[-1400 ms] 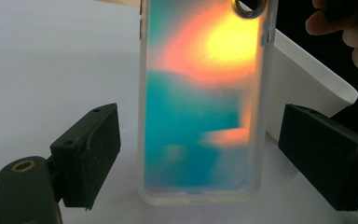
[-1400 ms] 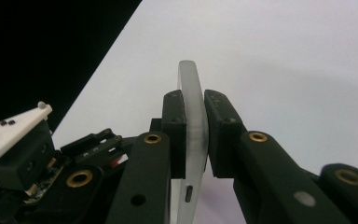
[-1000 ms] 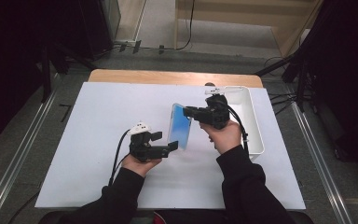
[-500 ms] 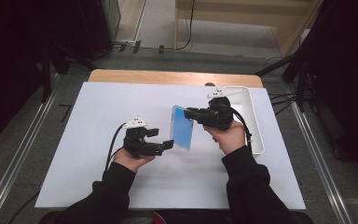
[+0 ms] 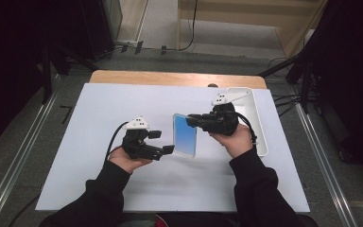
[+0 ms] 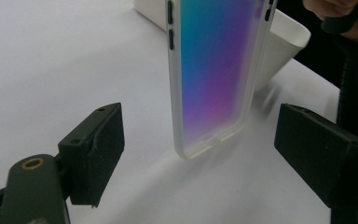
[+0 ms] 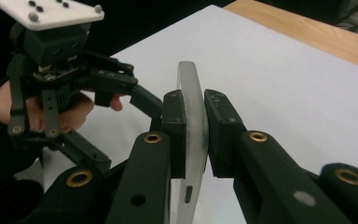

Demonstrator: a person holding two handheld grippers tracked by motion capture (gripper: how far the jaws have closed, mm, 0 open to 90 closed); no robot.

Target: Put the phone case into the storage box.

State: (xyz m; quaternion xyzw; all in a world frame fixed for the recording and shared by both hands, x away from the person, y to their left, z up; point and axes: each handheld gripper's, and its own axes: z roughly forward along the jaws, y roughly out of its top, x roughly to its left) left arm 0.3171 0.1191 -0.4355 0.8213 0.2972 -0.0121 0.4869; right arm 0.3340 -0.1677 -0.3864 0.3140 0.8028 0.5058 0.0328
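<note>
No readable text, label, brand, number or sign appeared anywhere: not on the phone case (image 6: 214, 70), the white tray (image 5: 257, 123), or the tabletop (image 5: 99, 123).

Your high view looks forward and down from above your side, taking in the whole white table (image 5: 99, 142) from a distance. Your left gripper view sits low and close, facing the phone case (image 6: 214, 70) with the white tray (image 6: 279, 46) behind. Your right gripper view looks along its jaws, edge-on to that same phone case (image 7: 193, 116), toward your left gripper (image 7: 140, 105).
</note>
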